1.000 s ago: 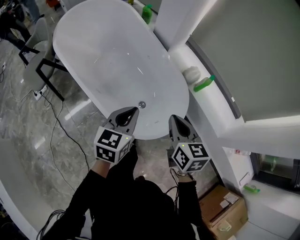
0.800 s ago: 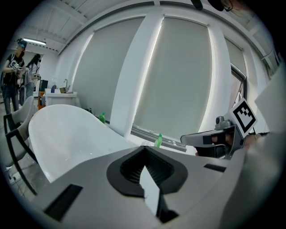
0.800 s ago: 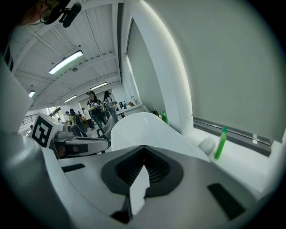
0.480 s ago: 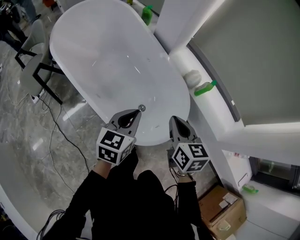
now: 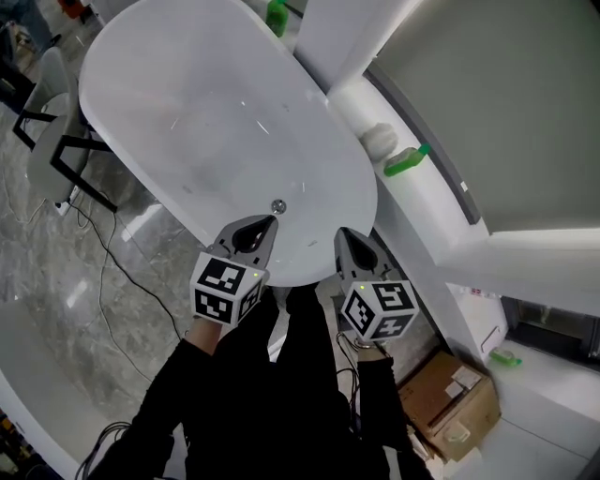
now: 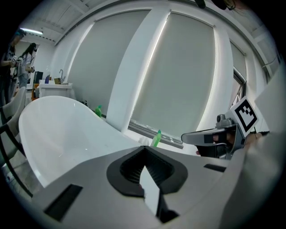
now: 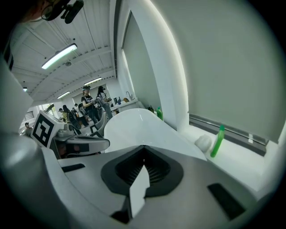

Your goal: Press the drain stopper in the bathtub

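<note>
The white oval bathtub (image 5: 225, 131) fills the upper head view, with the small metal drain stopper (image 5: 278, 205) near its close end. My left gripper (image 5: 271, 220) is shut and empty, its tip just short of the stopper and above the tub's near rim. My right gripper (image 5: 340, 232) is also shut and empty, over the rim to the right of the stopper. In the left gripper view the jaws (image 6: 144, 148) meet above the tub (image 6: 58, 129). The right gripper view shows its jaws (image 7: 144, 146) closed before the tub (image 7: 134, 123). The stopper is hidden in both gripper views.
A green bottle (image 5: 406, 161) and a white lump (image 5: 379, 138) lie on the window ledge right of the tub. Another green bottle (image 5: 277, 17) stands at the far end. A chair (image 5: 56, 141) and cables are on the floor left; a cardboard box (image 5: 450, 408) sits lower right.
The head view has shifted a little and the person's legs have stepped closer to the tub. Both grippers stay shut, the left tip still beside the stopper.
</note>
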Demonstrator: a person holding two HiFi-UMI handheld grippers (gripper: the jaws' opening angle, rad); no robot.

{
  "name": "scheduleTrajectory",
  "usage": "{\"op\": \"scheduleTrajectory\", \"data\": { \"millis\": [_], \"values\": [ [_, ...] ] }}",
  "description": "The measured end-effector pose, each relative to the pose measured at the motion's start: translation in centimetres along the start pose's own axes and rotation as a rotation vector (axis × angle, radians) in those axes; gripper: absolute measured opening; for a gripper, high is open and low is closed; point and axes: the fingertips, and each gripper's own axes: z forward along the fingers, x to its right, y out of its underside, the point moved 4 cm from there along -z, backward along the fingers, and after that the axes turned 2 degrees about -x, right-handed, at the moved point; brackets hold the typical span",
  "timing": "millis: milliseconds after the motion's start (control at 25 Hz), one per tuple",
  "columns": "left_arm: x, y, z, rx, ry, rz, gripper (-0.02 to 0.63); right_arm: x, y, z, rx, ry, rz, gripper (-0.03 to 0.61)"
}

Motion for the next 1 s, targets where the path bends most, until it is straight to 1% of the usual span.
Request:
{"op": "scheduleTrajectory", "data": {
  "millis": [200, 360, 480, 720, 1000],
  "values": [
    [-0.3, 0.8, 1.2, -0.013, -0.003, 0.0, 0.005, 0.8, 1.0, 1.0, -0.033, -0.004, -0.007, 0.002],
    [-1.6, 1.9, 1.8, -0.04, -0.038, -0.016, 0.005, 0.8, 1.7, 2.7, -0.06, -0.032, -0.017, 0.002],
    [-2.4, 3.3, 3.0, -0.071, -0.059, -0.031, 0.005, 1.6, 2.5, 4.0, -0.081, -0.046, -0.018, 0.002],
    [-4.2, 6.3, 6.0, -0.115, -0.092, -0.047, 0.005, 3.9, 4.5, 6.8, -0.121, -0.049, -0.001, 0.002],
    [-5.6, 10.3, 10.5, -0.17, -0.132, -0.07, 0.005, 7.3, 7.3, 10.5, -0.17, -0.074, 0.027, 0.002]
  ]
}}
